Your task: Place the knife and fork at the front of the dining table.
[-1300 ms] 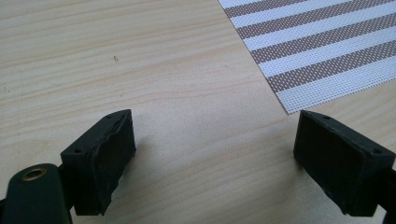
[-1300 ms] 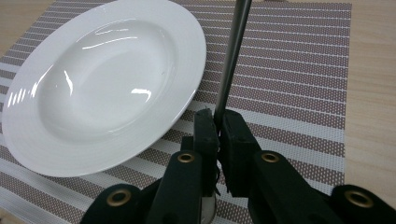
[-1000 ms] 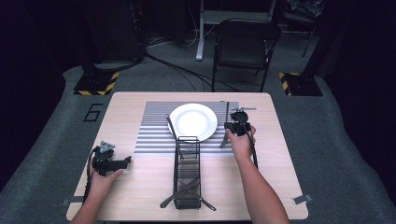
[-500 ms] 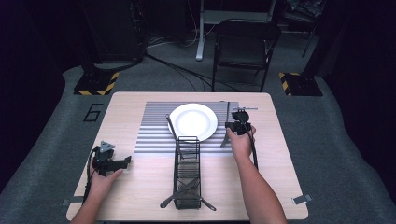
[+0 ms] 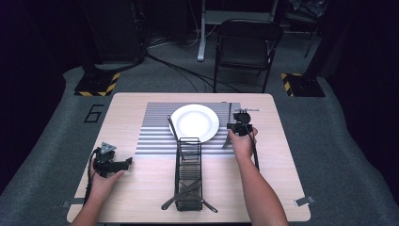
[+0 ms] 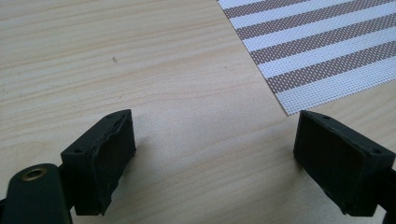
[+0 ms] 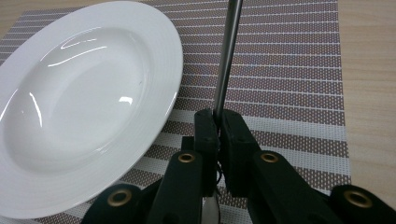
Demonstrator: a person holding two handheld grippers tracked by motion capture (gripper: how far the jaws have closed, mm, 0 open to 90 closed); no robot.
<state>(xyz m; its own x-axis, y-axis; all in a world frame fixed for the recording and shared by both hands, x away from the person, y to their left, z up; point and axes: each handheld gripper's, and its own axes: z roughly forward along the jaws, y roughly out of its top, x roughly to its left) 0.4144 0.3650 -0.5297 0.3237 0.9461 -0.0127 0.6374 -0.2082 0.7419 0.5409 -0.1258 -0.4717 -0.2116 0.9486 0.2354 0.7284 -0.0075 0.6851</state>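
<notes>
right gripper: clamped on utensil handle beside plate | handling: thin, stiff, slick steel, likely to pivot; grip mid-handle | left gripper: released over desk

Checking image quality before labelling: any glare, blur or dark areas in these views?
High view: table evenly lit, surroundings nearly black, slightly soft. Right gripper view: bright glare streaks on the white plate; the metal utensil handle clamped in the right gripper is sharp. Left gripper view: wood grain crisp, soft shadows beside the open left gripper.
</notes>
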